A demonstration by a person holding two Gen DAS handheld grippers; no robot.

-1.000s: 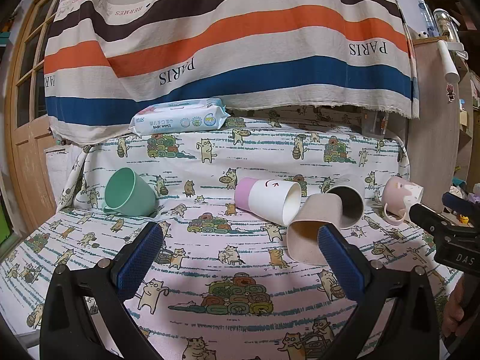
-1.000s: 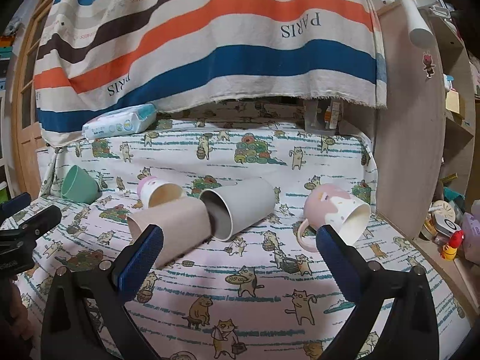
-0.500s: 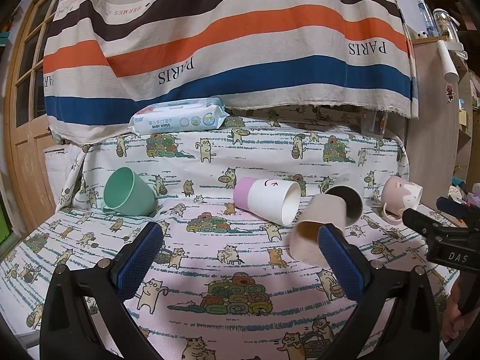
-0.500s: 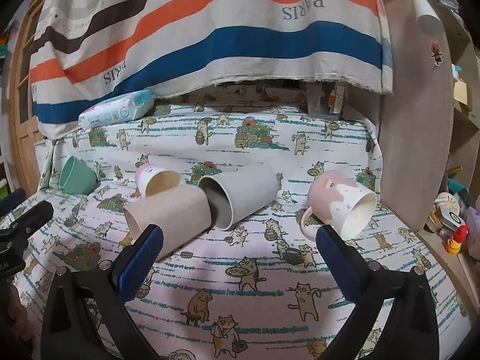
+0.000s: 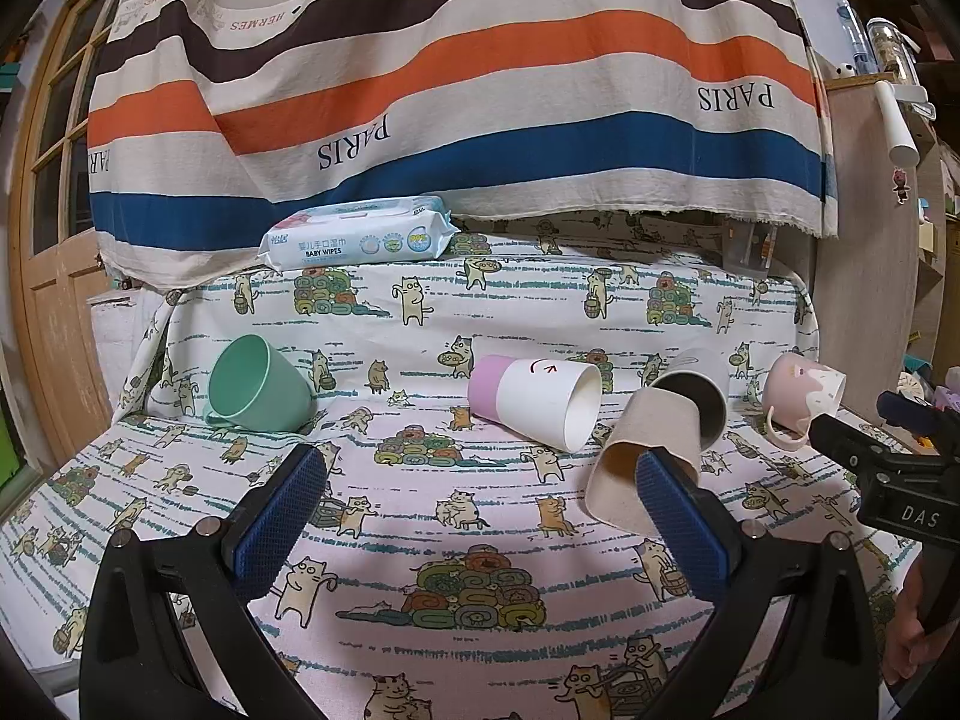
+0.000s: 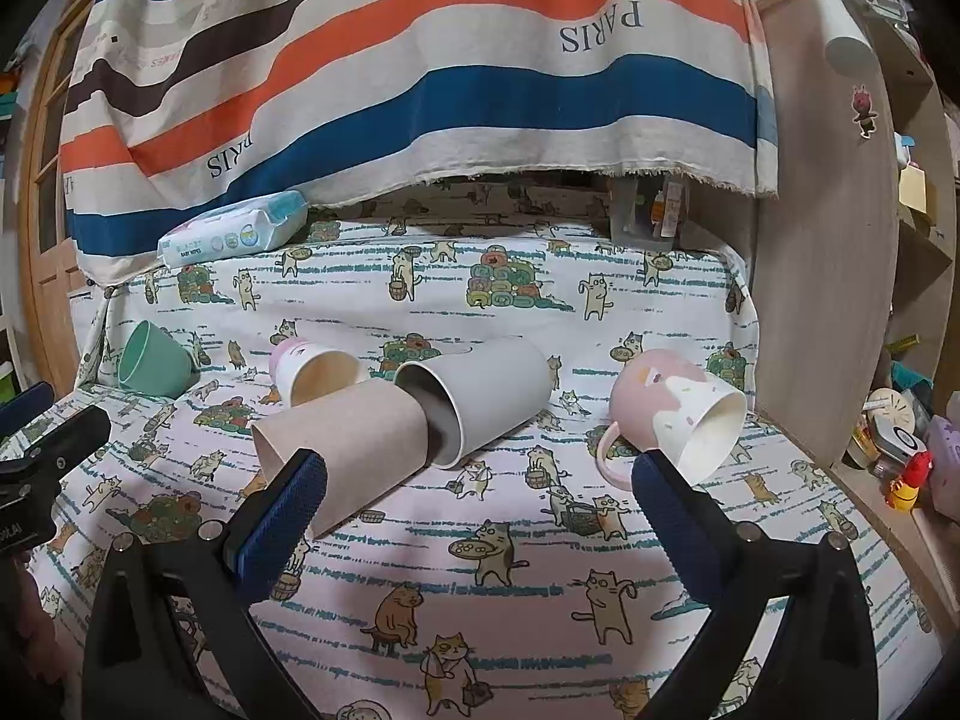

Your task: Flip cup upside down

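Several cups lie on their sides on the cat-print cloth. A green mug point(image 5: 255, 387) point(image 6: 153, 366) lies at the left. A white cup with a purple base point(image 5: 534, 399) point(image 6: 312, 369) lies mid-table. A beige cup point(image 5: 645, 462) point(image 6: 348, 450) touches a grey cup point(image 5: 696, 387) point(image 6: 480, 396). A pink mug point(image 5: 801, 393) point(image 6: 672, 411) lies at the right. My left gripper point(image 5: 480, 516) is open and empty, short of the cups. My right gripper point(image 6: 477, 519) is open and empty, short of the grey cup and pink mug; it shows in the left wrist view point(image 5: 882, 450).
A pack of baby wipes point(image 5: 360, 237) point(image 6: 231, 234) lies at the back under a hanging striped cloth point(image 5: 456, 90). A wooden panel point(image 6: 822, 276) and cluttered shelves stand at the right. A wooden door point(image 5: 54, 276) stands at the left.
The right gripper has moved forward and a little right toward the grey cup and pink mug. The left gripper has barely moved. The cups have not moved.
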